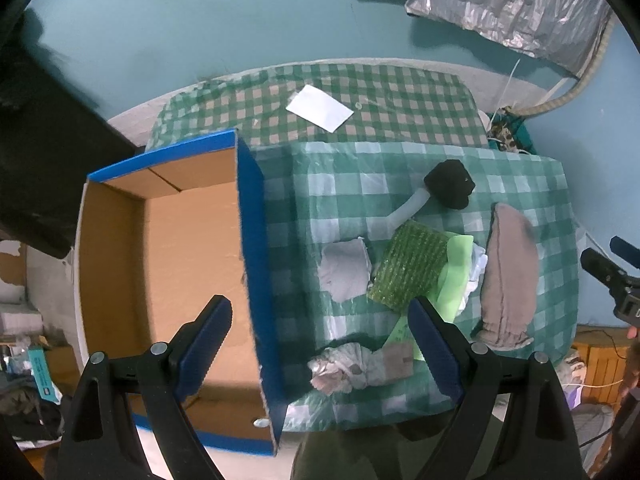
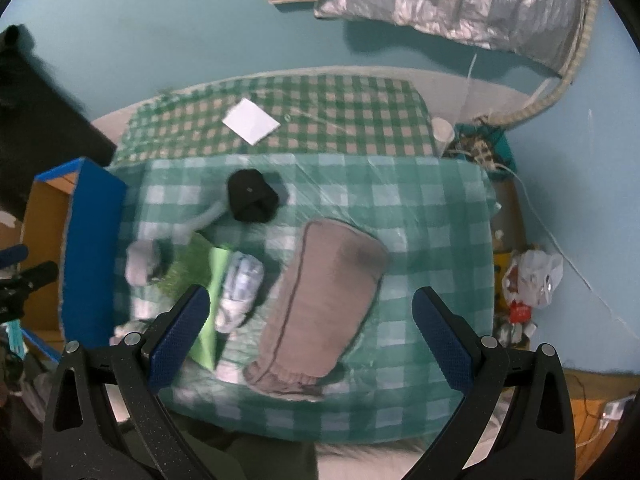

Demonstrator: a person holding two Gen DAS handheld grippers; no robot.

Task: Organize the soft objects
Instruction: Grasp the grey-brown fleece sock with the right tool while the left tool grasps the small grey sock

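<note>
At the far left sits an open cardboard box with blue outer walls point(image 1: 250, 216), its brown inside bare, set against the left edge of the desk covered in green-and-white checked cloth under clear plastic point(image 1: 348, 176). The left gripper point(image 1: 320, 344) hangs above the box's right wall with its jaws spread wide and nothing between them, one blue-padded finger over the box floor and the other over the cloth.

Just right of the box wall lie the soft things. A pale grey folded cloth point(image 1: 346, 274) rests near the wall, and in front of it a crumpled white-and-grey rag point(image 1: 348, 368) lies by the desk's near edge. Next comes a green textured scrub pad point(image 1: 412, 266), overlapping a light green foam sheet point(image 1: 454, 276). Behind them a black fabric lump point(image 1: 450, 184) touches a pale grey tube-like piece point(image 1: 408, 212). A rolled white-and-blue patterned cloth point(image 2: 242, 280) lies beside the foam sheet.

Further right, a large beige-grey fabric pouch with a gathered elastic end point(image 2: 320, 304) lies flat on the cloth. The right gripper point(image 2: 310, 340) hovers over this pouch, released and wide open, its fingers either side and clear of it.

At the back of the desk a white sheet of paper point(image 1: 320, 108) lies apart from everything else.
</note>
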